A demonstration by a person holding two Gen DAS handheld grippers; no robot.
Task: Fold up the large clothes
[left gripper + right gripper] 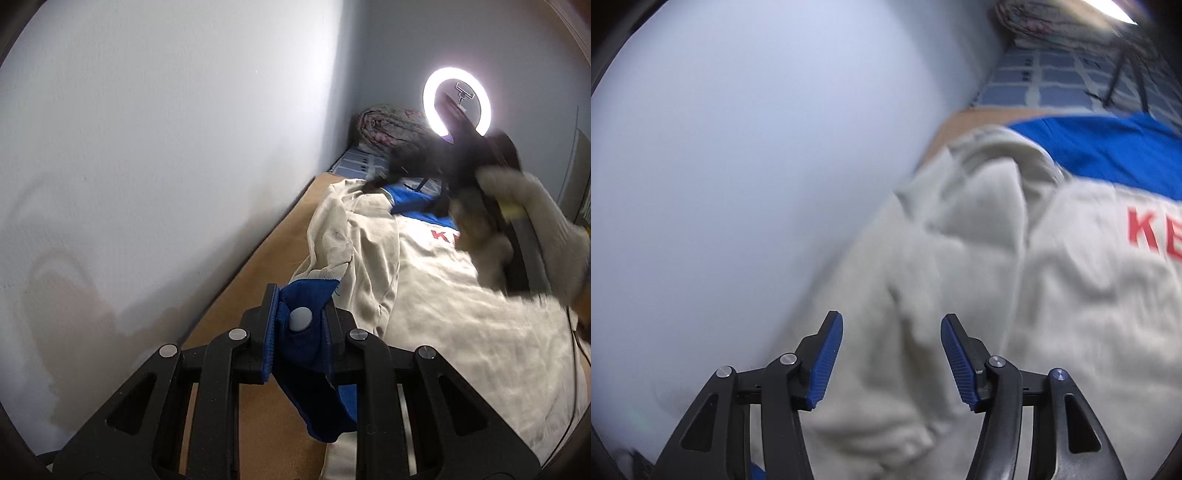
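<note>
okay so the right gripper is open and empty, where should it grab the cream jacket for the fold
Probably the bunched sleeve fold ahead of the open right gripper. That ridge stands proud of the flat cream jacket, so come from above, a finger on each side. The left gripper already holds the blue cuff.

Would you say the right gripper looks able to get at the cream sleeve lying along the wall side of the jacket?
Probably yes. The right gripper is open, holding nothing, directly over the bunched cream sleeve, with nothing between them. The left gripper pinches the blue cuff farther down, apparently clear of that approach.
</note>
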